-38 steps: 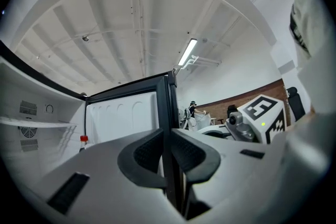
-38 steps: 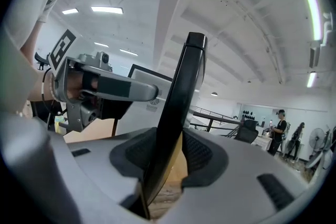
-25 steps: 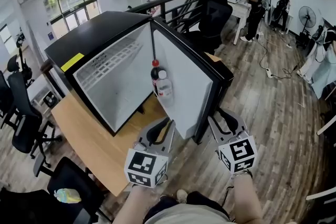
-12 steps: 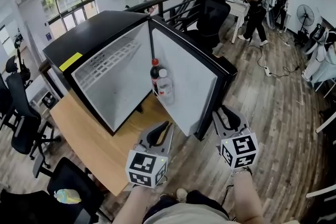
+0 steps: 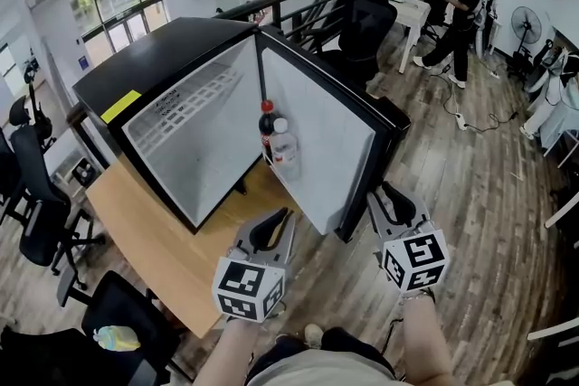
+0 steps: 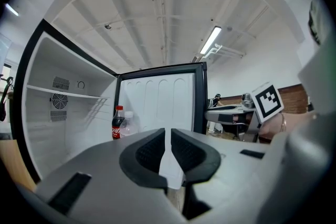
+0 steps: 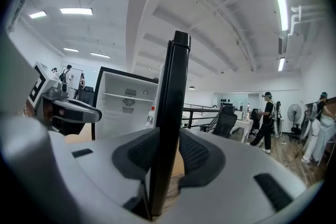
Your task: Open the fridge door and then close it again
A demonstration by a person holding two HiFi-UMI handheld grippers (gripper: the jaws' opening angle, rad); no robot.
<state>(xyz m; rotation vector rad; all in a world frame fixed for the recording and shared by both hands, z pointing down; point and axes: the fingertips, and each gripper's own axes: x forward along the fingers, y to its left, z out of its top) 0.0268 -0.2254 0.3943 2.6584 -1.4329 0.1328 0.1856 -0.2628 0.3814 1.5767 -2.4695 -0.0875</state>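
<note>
1. Fridge position: the black fridge (image 5: 163, 59) stands on a wooden table (image 5: 154, 240) ahead of me and to my left. A yellow label (image 5: 124, 107) lies on its top, near the front left corner.
2. Door position: the fridge door (image 5: 317, 140) stands wide open. Its hinge side is at the far corner of the cabinet, and its free edge points toward me. The white inner face turns toward my left gripper.
3. Door contents: a cola bottle (image 5: 267, 131) with a red cap and a clear bottle (image 5: 283, 149) stand upright, side by side, against the door's inner face.
4. Cabinet interior: the lining is white, and one shelf (image 6: 63, 93) crosses the cabinet.
5. Right gripper (image 7: 169, 139): it sits at the door's free edge, low on the door. The black edge stands upright between the two pads. The jaws have just been closing, and both pads now bear on the door's faces, one on each side.
6. Left gripper (image 6: 168, 136): it hovers in front of the open cabinet, just inside the door's swing, over the table's near corner. Its jaws are drawn almost together, leaving a thin slit. Nothing sits between them and it touches nothing.
7. Surroundings: a black office chair (image 5: 366, 23) stands behind the door. People (image 5: 461, 14) stand well apart from the fridge, at the far right of the wooden floor (image 5: 470, 194).
</note>
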